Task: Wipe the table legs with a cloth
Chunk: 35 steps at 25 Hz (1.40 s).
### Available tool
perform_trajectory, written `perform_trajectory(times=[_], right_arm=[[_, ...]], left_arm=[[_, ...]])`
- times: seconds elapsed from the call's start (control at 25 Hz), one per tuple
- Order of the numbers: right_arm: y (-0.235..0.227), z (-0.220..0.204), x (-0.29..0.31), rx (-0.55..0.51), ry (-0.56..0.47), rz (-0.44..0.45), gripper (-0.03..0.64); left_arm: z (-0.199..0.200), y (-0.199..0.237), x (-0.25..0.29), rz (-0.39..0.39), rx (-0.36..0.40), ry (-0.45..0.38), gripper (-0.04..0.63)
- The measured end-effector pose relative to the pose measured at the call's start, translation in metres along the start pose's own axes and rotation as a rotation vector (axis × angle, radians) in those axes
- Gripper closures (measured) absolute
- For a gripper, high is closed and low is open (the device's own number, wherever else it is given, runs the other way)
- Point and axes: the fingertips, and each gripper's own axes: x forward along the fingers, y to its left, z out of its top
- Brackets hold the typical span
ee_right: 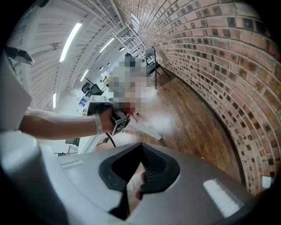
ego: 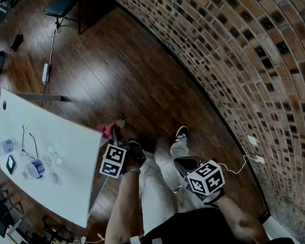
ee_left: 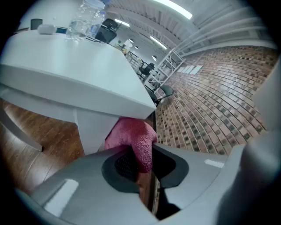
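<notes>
Left hand-held gripper [ee_left: 140,154] clamped on pink cloth [ee_left: 134,136], bunch sticking out ahead of jaws. Cloth sits under table [ee_left: 66,74] corner, seemingly against top of white table leg [ee_left: 91,129]. Leg just ahead-left of jaws, long axis sloping down toward floor. Right hand-held gripper [ee_right: 140,151] jaws together, empty, well apart; left nearer.
</notes>
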Motion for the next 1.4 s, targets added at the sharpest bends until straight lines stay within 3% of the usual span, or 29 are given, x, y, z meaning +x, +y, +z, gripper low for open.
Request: perform_trajectory(times=[0.12,0.24,0.92,1.4], right_arm=[[-0.007,-0.014,0.017,-0.002,0.024,0.019,0.623],[-0.017,-0.021,0.029,0.002,0.035,0.028,0.623],[-0.106,-0.038,0.088,0.128,-0.01,-0.001,0.623],[-0.125,-0.069,0.154,0.179,0.026,0.014,0.623]], left_arm=[[0.004,0.01,0.015,0.037,-0.052,-0.071,0.541],[-0.003,0.021,0.031,0.06,-0.097,-0.09,0.541],[-0.071,0.1,0.118,0.107,-0.137,-0.037,0.541],[-0.124,0.176,0.207,0.138,-0.173,0.01,0.541]])
